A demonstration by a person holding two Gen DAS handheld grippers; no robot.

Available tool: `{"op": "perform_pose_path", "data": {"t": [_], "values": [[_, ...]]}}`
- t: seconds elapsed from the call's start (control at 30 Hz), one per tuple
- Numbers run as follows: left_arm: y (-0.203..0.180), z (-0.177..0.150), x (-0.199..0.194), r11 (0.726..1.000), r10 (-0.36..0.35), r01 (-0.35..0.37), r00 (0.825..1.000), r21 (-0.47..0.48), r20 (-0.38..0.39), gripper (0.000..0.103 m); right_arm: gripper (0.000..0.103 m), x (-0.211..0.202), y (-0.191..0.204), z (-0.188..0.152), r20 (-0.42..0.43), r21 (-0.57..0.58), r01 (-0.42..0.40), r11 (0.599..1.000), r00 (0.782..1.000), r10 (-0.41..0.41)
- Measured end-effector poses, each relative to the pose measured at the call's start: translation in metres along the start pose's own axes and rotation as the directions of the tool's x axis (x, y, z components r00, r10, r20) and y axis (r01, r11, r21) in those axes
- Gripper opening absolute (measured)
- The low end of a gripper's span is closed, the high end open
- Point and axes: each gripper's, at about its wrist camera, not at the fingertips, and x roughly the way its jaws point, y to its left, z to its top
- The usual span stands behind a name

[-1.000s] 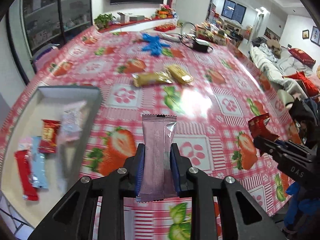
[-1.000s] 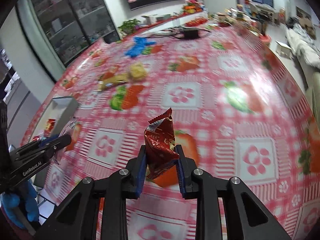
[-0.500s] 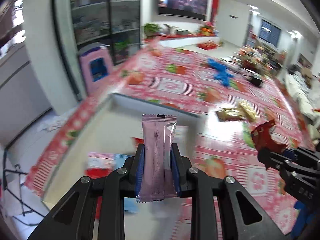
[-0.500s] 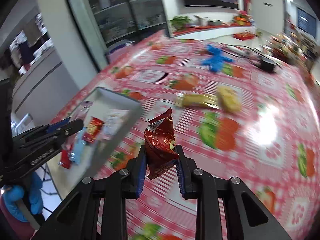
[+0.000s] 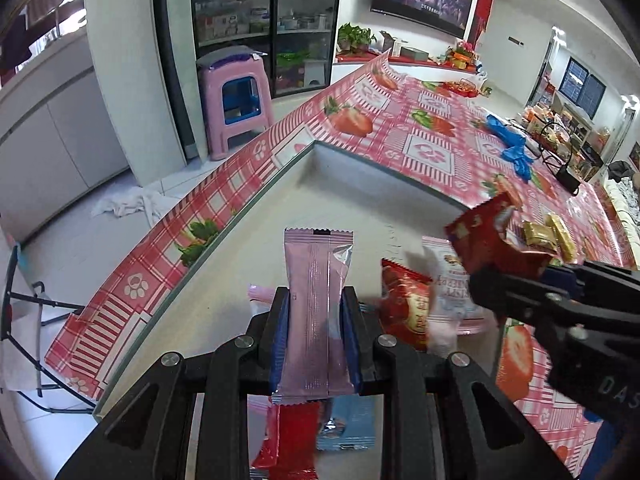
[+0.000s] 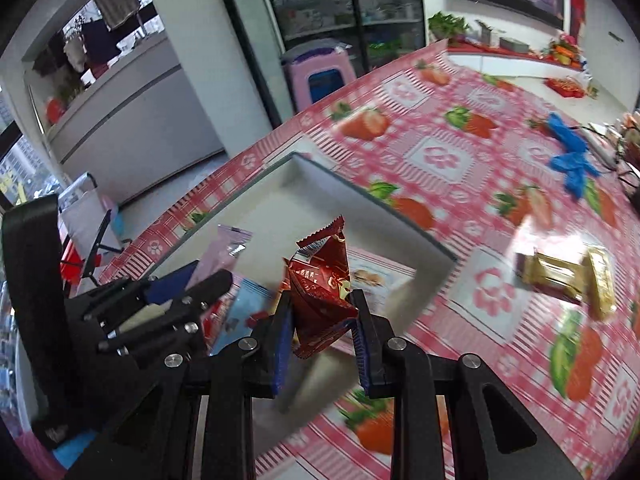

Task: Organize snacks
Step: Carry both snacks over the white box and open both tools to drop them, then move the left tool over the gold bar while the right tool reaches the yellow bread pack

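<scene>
Strawberry-print tablecloth (image 5: 432,148) over a long table, glass cabinets and a pink stool (image 5: 236,100) behind.

Pink packet (image 5: 316,312): long, flat, sealed sachet with crimped ends, standing upright between the fingers of the left gripper (image 5: 316,336), which are clamped on its lower half. It hangs over the grey tray (image 5: 360,184), above the tray's near end. Likely very light, soft film, slippery; a mid-body pinch across the flat faces looks right, and it should drop free once the fingers part.

Red packet (image 6: 324,292): crumpled, pillow-shaped foil with a serrated top edge, clamped between the fingers of the right gripper (image 6: 322,320). It sits over the tray's right edge, just beside the left gripper. Probably light and crinkly, contents maybe brittle, so no hard squeeze.

Tray sits at the table's near left corner, by the edge. Already lying in it: a red snack bag (image 5: 406,308), a pale pink-white bag (image 5: 448,280) touching it, a light blue packet (image 5: 348,424) and a red stick packet (image 5: 288,436) under the left gripper.

Out on the cloth, well apart from the tray: two gold-wrapped bars (image 6: 568,276) lying together, and blue gloves (image 6: 572,156) toward the far end.

Judgement: both packets are poised for release into the tray.
</scene>
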Motion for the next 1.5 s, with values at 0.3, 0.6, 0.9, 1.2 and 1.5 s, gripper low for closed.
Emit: {"op": "perform_pose_path", "data": {"t": [0.3, 0.6, 0.9, 1.2, 1.5], "values": [[-0.006, 0.001, -0.015, 0.999, 0.034, -0.034, 0.999, 0.009, 0.024, 0.078, 0.087, 0.0, -0.013, 0.002, -0.037, 0.047, -0.01, 0.999, 0.999, 0.011], [-0.044, 0.04, -0.075, 0.993, -0.107, 0.103, 0.993, 0.064, 0.056, 0.08, 0.09, -0.067, -0.07, -0.001, 0.036, 0.156, 0.007, 0.988, 0.999, -0.013], [-0.124, 0.072, -0.115, 0.95, -0.234, 0.207, 0.968, 0.235, 0.095, 0.087, 0.103, -0.159, -0.171, 0.001, 0.161, 0.344, 0.113, 0.932, 0.971, -0.177], [-0.158, 0.007, -0.055, 0.925, -0.219, 0.226, 0.974, 0.307, -0.056, 0.087, 0.103, -0.07, -0.275, -0.035, -0.061, 0.576, 0.249, 0.779, 0.963, -0.263], [-0.143, -0.032, -0.032, 0.915, -0.182, 0.206, 0.978, 0.347, -0.103, 0.087, 0.103, -0.003, -0.291, -0.011, -0.067, 0.592, 0.354, 0.724, 0.917, -0.394]]}}
